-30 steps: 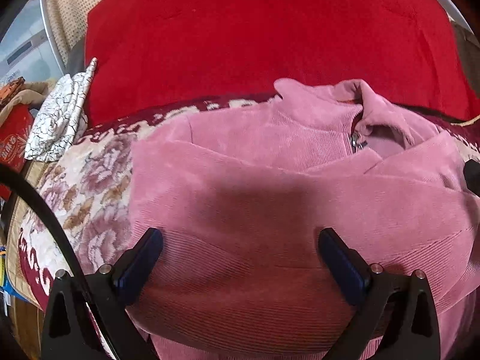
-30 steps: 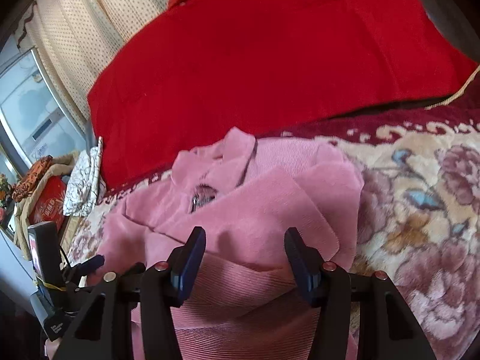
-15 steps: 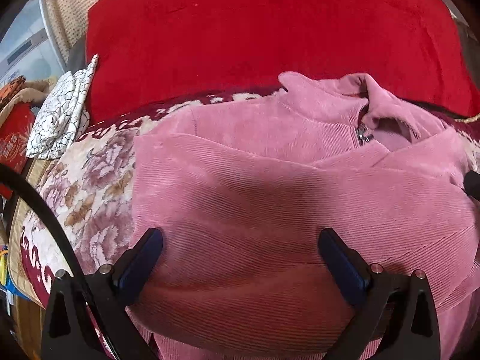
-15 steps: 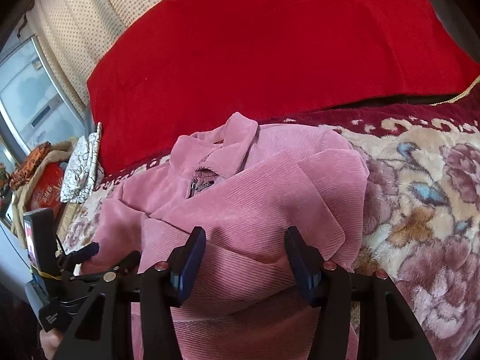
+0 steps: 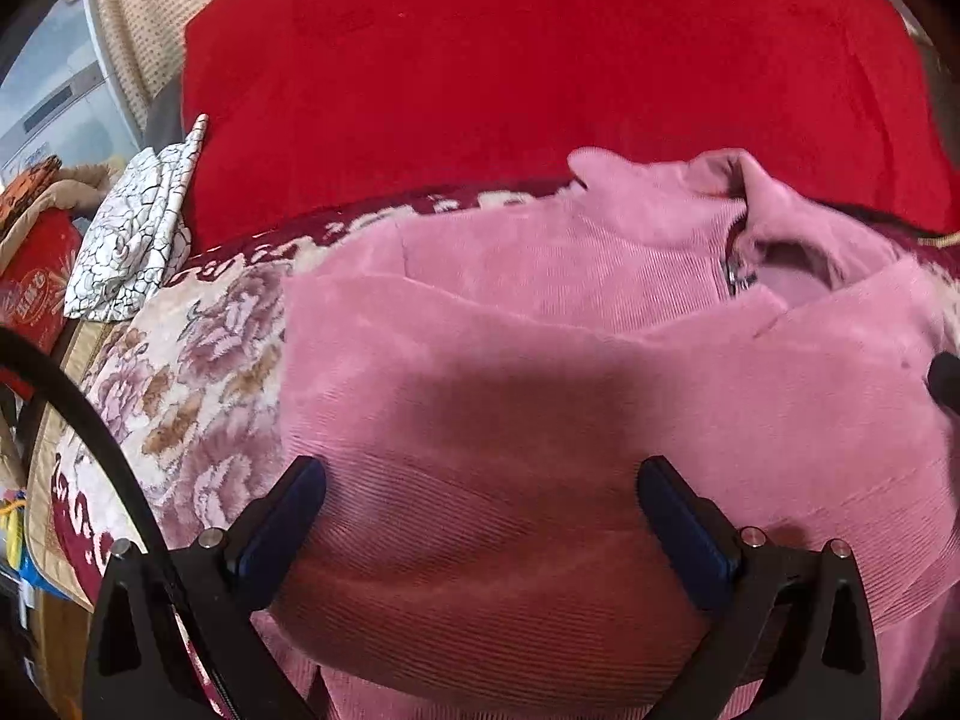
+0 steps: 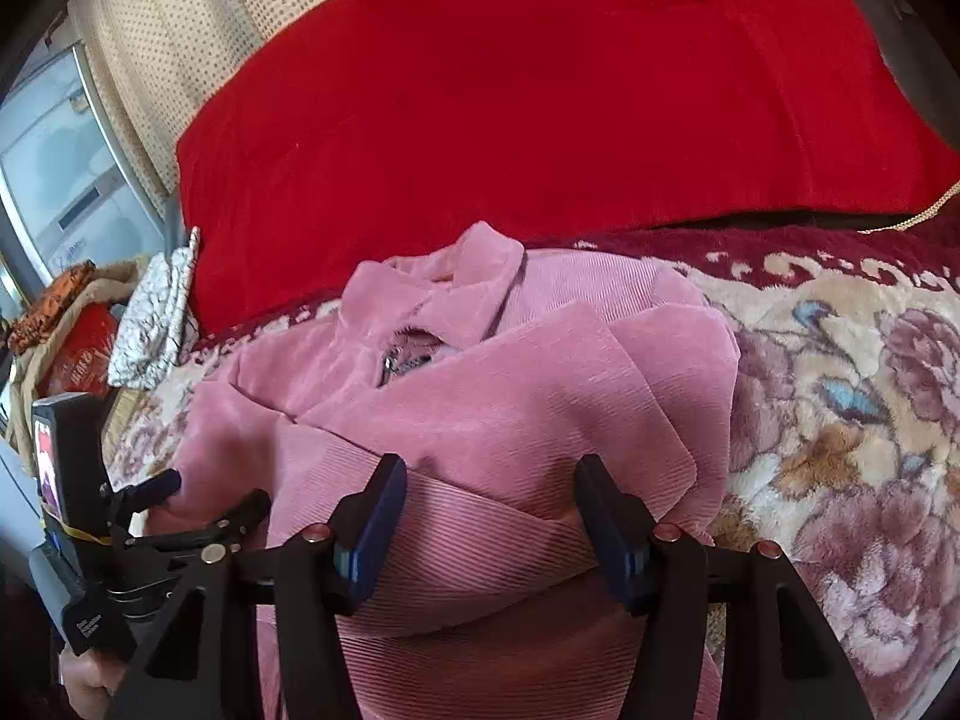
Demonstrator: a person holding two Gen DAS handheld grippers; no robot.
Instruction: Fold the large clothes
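Corduroy fills your left wrist view: the pink jacket (image 5: pixel 540 372) lies on the floral blanket (image 5: pixel 198 372) of the bed, collar (image 5: pixel 690 192) at the far side with its zipper pull (image 5: pixel 735 276) showing, and both sleeves folded across the front. Your left gripper (image 5: pixel 480 498) stands with its fingers (image 5: pixel 282 516) spread wide over the near fold, pads clear of the cloth, gripping nothing. Behind the jacket a red quilt (image 5: pixel 540 60) covers the far part of the bed, and a white crackle-patterned cloth (image 5: pixel 138 240) sits at the far left edge. A dark tip of your other tool shows at the right border.

From your right wrist view, the same jacket (image 6: pixel 480 396) lies left of centre on the blanket (image 6: pixel 840 396), its folded right edge stacked in layers. Your right gripper (image 6: pixel 489 504) has its fingers (image 6: pixel 378 516) about half apart and opening, with the jacket's near fold lying between them; the pads do not pinch it. At the near left you see your left gripper (image 6: pixel 198 498) with its fingers over the jacket's left edge, your hand (image 6: pixel 84 678) around its handle. The red quilt (image 6: pixel 540 90) lies beyond, a dotted curtain (image 6: pixel 180 30) at the far left.
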